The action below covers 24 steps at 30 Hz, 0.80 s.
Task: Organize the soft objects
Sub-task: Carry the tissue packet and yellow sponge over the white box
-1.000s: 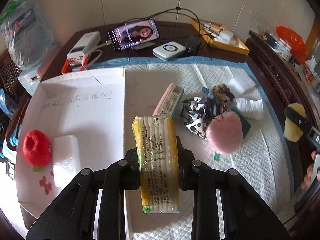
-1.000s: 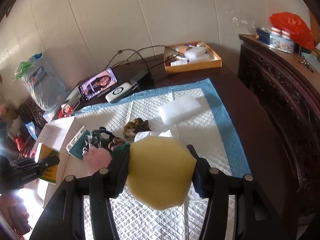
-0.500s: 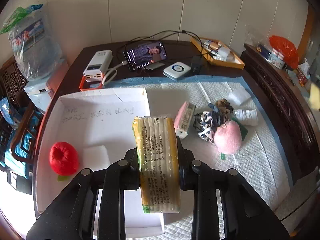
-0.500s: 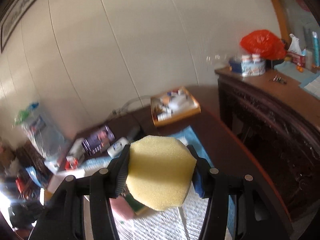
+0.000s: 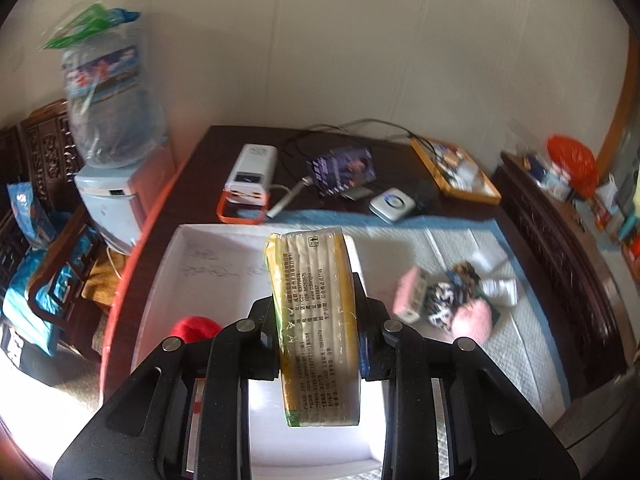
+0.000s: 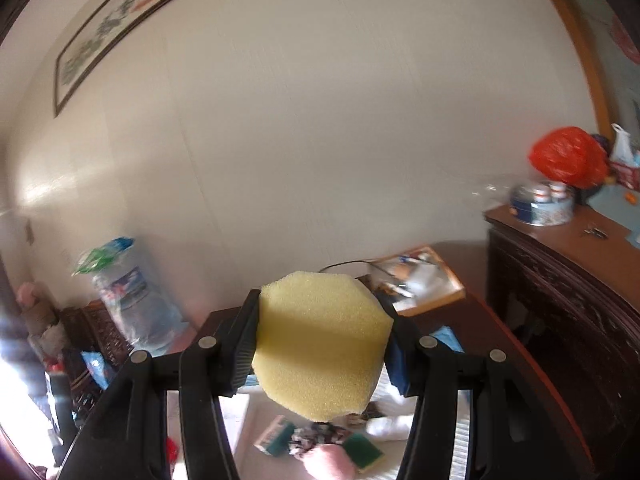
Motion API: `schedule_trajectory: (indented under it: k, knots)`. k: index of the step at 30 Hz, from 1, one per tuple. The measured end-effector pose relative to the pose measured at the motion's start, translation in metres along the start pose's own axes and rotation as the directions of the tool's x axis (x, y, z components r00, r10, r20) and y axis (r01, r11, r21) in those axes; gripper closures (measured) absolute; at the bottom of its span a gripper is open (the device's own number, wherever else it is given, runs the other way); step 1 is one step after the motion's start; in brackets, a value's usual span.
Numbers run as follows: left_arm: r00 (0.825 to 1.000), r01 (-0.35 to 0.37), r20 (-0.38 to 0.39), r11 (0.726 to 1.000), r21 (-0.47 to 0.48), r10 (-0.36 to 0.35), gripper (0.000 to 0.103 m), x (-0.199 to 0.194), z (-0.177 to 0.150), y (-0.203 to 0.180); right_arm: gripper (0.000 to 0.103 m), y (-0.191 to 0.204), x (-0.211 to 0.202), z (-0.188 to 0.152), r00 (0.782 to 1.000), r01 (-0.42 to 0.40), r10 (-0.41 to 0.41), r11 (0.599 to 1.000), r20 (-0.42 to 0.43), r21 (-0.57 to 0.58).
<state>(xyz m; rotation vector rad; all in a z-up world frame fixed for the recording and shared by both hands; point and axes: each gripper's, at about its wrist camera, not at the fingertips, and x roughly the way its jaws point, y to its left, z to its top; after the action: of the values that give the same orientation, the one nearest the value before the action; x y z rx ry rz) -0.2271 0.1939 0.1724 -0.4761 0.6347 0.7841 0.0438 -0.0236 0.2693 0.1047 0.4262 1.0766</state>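
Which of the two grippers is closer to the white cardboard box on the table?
Left. The left gripper, clamping a yellow tissue pack, hangs right over the white cardboard box. The right gripper, clamping a yellow sponge, is raised farther back.

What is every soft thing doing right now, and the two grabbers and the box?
left gripper: shut on the tissue pack
tissue pack: held upright, above the white box
right gripper: shut on the yellow sponge
yellow sponge: held up in the air
white box: open, red plush ball inside
pink pompom: lying on the mat
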Motion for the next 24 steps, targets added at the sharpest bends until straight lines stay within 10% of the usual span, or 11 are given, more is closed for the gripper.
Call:
schedule_trajectory:
  k: [8, 24]
  knots:
    - [0.999, -0.035, 0.016, 0.997, -0.066, 0.037, 0.077, -0.013, 0.007, 0.051, 0.049, 0.067, 0.048, -0.032, 0.978, -0.166, 0.155, 0.984, -0.141, -0.069]
    - [0.998, 0.003, -0.058, 0.998, -0.056, -0.006, 0.077, 0.043, 0.023, 0.070, 0.048, 0.140, 0.161, -0.144, 0.813, -0.365, 0.258, 0.924, -0.521, -0.111]
